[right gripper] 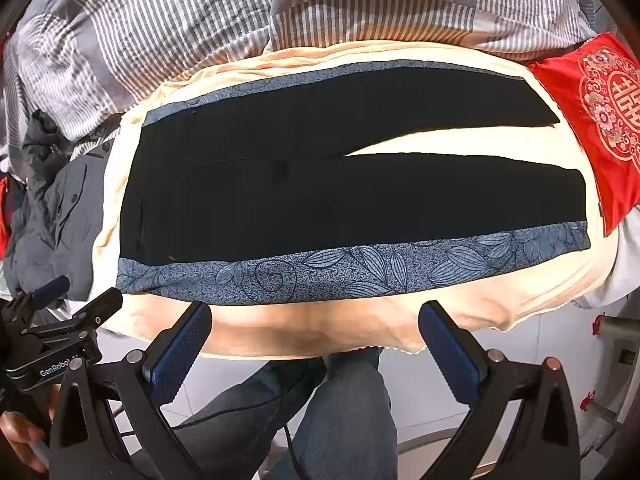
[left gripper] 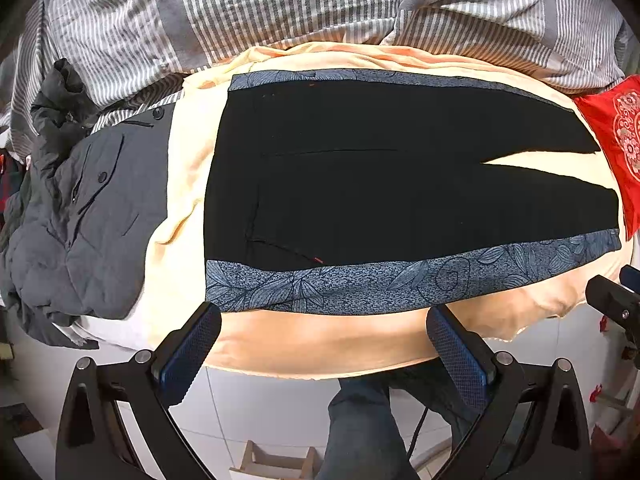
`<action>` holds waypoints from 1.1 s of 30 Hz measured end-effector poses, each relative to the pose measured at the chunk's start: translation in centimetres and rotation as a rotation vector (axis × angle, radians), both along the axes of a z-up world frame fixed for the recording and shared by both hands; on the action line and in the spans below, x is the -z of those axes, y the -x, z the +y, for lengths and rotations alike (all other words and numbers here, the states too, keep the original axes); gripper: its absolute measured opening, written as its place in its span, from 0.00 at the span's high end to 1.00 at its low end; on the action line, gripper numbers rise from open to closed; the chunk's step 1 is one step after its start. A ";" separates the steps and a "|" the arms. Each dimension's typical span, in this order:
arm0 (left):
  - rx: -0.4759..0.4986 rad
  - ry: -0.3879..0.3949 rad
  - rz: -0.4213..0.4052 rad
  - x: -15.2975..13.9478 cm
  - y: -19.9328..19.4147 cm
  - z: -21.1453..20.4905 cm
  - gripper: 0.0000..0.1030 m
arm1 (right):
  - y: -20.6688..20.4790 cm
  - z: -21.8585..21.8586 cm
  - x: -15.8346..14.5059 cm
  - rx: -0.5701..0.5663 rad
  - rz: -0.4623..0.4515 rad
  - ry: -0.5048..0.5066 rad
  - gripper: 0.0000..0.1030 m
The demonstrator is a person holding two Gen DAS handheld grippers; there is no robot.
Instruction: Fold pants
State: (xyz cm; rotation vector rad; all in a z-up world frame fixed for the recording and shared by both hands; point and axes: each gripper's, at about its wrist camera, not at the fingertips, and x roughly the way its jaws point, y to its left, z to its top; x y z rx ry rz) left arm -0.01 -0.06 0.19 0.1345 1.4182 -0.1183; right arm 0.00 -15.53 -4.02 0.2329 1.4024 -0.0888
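Black pants [left gripper: 360, 184] [right gripper: 320, 196] with blue leaf-patterned side stripes lie flat on a peach sheet [left gripper: 304, 340] [right gripper: 280, 328] on the bed, waistband at the left and both legs stretching right, slightly parted. My left gripper [left gripper: 322, 320] hovers open over the bed's near edge, just short of the near stripe [left gripper: 360, 280]. My right gripper [right gripper: 314, 318] is likewise open, above the near edge below the stripe [right gripper: 340, 272]. Nothing sits between either pair of fingers. The right gripper [left gripper: 616, 300] shows at the right edge of the left wrist view, and the left gripper [right gripper: 64, 312] at the left edge of the right wrist view.
A grey jacket [left gripper: 92, 216] [right gripper: 60, 216] lies bunched left of the pants. A striped grey duvet [left gripper: 280, 8] [right gripper: 200, 20] is heaped behind them. A red embroidered cushion [left gripper: 616, 136] [right gripper: 592, 120] lies at the right. A person's legs in jeans [right gripper: 340, 412] stand on white floor tiles.
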 end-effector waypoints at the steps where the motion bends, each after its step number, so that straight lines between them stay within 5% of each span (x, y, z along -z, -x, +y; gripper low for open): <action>1: 0.000 0.001 0.004 0.0 -0.1 0.1 0.00 | 0.0 0.0 0.0 0.002 0.000 0.000 0.00; 33: 0.003 0.023 -0.002 0.4 -0.3 0.7 0.00 | -0.1 0.8 0.3 0.008 0.008 0.022 0.00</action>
